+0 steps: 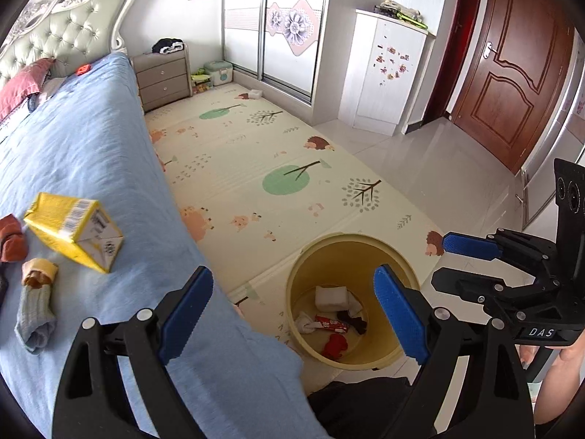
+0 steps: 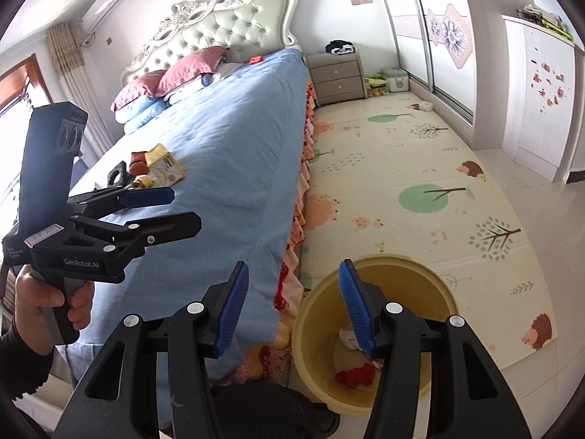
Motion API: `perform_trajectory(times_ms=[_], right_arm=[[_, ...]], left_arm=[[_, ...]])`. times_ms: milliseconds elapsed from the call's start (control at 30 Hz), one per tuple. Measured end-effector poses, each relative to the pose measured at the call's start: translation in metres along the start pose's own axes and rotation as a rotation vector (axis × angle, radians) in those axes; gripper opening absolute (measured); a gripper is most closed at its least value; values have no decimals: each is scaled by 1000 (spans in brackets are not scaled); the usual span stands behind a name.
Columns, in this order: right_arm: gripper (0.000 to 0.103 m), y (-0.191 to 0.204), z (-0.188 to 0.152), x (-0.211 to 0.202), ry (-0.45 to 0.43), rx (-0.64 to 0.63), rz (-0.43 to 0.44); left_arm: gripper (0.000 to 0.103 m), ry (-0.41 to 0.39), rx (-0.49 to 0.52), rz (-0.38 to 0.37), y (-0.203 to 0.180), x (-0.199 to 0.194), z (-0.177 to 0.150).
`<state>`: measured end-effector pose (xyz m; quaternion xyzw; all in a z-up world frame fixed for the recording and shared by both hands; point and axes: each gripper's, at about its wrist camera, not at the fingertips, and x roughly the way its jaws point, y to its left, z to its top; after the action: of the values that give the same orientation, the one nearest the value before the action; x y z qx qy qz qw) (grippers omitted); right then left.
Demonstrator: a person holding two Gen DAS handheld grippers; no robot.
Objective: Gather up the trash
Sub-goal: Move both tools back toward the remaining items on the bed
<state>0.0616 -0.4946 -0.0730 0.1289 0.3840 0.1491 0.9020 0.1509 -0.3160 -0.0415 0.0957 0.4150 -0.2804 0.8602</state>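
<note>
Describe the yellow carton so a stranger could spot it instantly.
Start at the big bed with the blue cover. Near its foot end lies a small cluster of clutter: the yellow carton lies on its side beside some socks. It alone is boxy, bright yellow and barcoded; its neighbours are soft cloth.

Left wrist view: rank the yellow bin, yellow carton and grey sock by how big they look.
1. Yellow bin, clearly largest.
2. Yellow carton.
3. Grey sock, smallest, though close to the carton; it lies nearer the lens edge, so that ranking is unsure.
</note>
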Motion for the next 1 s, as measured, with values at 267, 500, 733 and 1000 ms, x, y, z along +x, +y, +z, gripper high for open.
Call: perform_trajectory(times_ms=[267,500,733,1000], right_arm=[[52,87,21,19,-34,-100,147],[51,171,40,48,-19,-196,251],[52,240,51,83,14,-275,332],[51,289,60,117,44,-360,382]], left_arm=[[90,-92,-132,150,85,-72,-34],[90,-150,-281,264,173,-129,-69],[90,-182,-413,336,239,-165,-101],[90,-194,-581,360,295,-166,-108]])
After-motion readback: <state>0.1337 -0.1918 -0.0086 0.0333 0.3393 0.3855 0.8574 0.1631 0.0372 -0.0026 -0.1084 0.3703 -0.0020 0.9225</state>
